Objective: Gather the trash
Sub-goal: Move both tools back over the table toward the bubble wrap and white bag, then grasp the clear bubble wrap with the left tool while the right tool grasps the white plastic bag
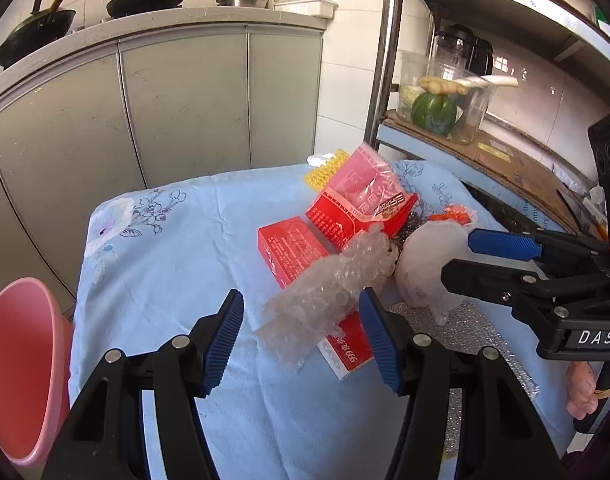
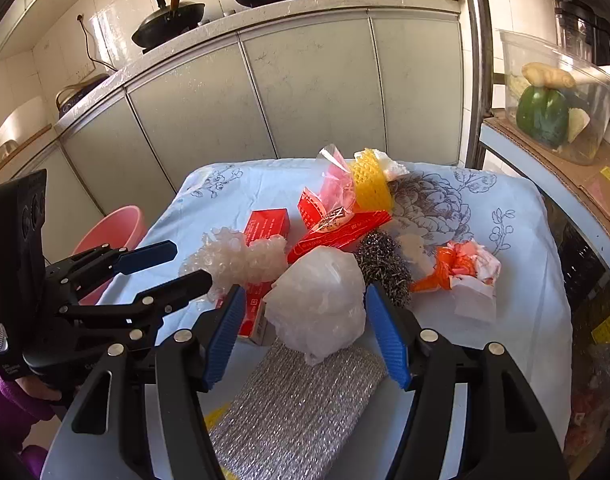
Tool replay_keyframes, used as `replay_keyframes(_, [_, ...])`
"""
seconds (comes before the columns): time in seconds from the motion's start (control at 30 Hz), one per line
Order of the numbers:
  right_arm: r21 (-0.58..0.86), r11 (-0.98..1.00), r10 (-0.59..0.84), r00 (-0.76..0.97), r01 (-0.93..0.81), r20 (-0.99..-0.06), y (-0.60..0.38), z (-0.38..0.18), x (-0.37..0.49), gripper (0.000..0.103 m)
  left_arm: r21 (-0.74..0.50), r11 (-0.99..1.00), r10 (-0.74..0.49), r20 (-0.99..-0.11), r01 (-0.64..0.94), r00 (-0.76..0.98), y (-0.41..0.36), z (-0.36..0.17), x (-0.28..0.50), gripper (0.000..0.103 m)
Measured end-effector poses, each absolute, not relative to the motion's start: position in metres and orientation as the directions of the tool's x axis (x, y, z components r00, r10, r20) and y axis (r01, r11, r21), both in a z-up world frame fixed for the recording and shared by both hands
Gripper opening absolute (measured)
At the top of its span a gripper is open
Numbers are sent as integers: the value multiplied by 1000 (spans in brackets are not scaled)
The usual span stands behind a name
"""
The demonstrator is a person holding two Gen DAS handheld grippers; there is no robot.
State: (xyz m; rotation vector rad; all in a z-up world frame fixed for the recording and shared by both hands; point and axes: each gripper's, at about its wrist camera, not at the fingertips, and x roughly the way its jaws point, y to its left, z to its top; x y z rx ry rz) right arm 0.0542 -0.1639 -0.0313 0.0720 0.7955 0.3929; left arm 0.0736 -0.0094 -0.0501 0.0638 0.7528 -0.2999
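Left wrist view looks down on a surface (image 1: pixel 165 264) draped in a pale blue floral cloth, with the left hand-held gripper (image 1: pixel 301 338) held wide open just above it. A crumpled strip of bubble wrap (image 1: pixel 329 284) lies between its blue pads, and the right pad sits just beside the wrap's edge; nothing is gripped. Under the wrap lies a red box (image 1: pixel 293 248), with a red and clear plastic wrapper (image 1: pixel 361 196) behind it and a piece of yellow foam netting (image 1: pixel 325 170) at the far edge. A pink bucket (image 1: pixel 21 368) stands low to the left, off the surface.

Right wrist view shows the right hand-held gripper (image 2: pixel 305 334) also spread wide, its pads on either side of a crumpled white plastic bag (image 2: pixel 317 300), close to it but not pressing on it as far as I can tell. The bag rests partly on a silver sparkly scouring cloth (image 2: pixel 297 408). A steel wool scourer (image 2: pixel 381 264) touches the bag on its right, and an orange and white crumpled wrapper (image 2: pixel 465 272) lies further right, apart from the scourer. The bubble wrap (image 2: pixel 233 258) sits to the bag's left, near the left hand-held gripper (image 2: pixel 173 264).
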Motion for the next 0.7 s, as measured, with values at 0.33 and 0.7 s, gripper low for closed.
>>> replay_keyframes(0.33, [210, 932, 353, 611, -296, -708, -159, -49, 72, 63, -47, 945, -269, -674, 324, 688, -18, -60, 75, 35])
replay_keyframes(0.7, [241, 925, 376, 628, -293, -681, -167, -43, 63, 39, -56, 950, -272, -637, 308, 722, -14, -44, 57, 25])
